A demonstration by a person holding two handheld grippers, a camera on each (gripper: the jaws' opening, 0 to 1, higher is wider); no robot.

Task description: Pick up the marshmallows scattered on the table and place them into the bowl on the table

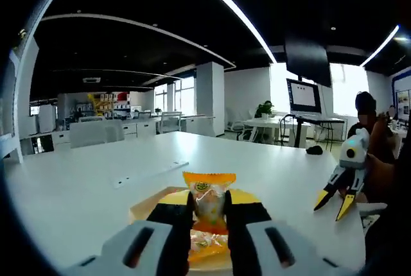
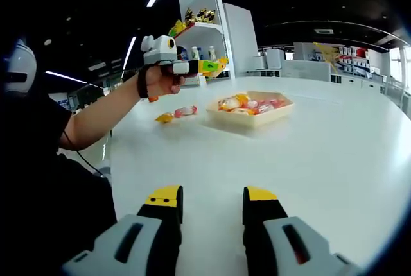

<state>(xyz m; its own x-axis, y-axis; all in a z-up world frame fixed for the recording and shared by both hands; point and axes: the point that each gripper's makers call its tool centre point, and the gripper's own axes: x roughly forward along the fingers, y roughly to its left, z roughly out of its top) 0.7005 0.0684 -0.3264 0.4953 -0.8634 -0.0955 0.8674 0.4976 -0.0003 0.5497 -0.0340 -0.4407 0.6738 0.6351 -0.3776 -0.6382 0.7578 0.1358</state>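
Already the left tool (image 1: 209,215) was closed on a wrapped marshmallow (image 1: 209,200), its orange wrapper end sticking up between the black pads, and it was held just above the bowl (image 1: 144,210). In the right gripper view the same tool (image 2: 215,66) was seen raised over the near-left corner of the bowl (image 2: 252,117), which was a shallow tan tray already holding several wrapped sweets. One more marshmallow (image 2: 178,114) lay on the white table (image 2: 334,160) just left of the bowl. The right tool (image 2: 212,208) was held with its jaws apart and nothing between them, well short of the bowl.

The drop was judged to be the step in hand. It would be done best if the left tool were brought further over the middle of the bowl and lowered close before the jaws were parted, so that the light sweet would not bounce out over the low rim.
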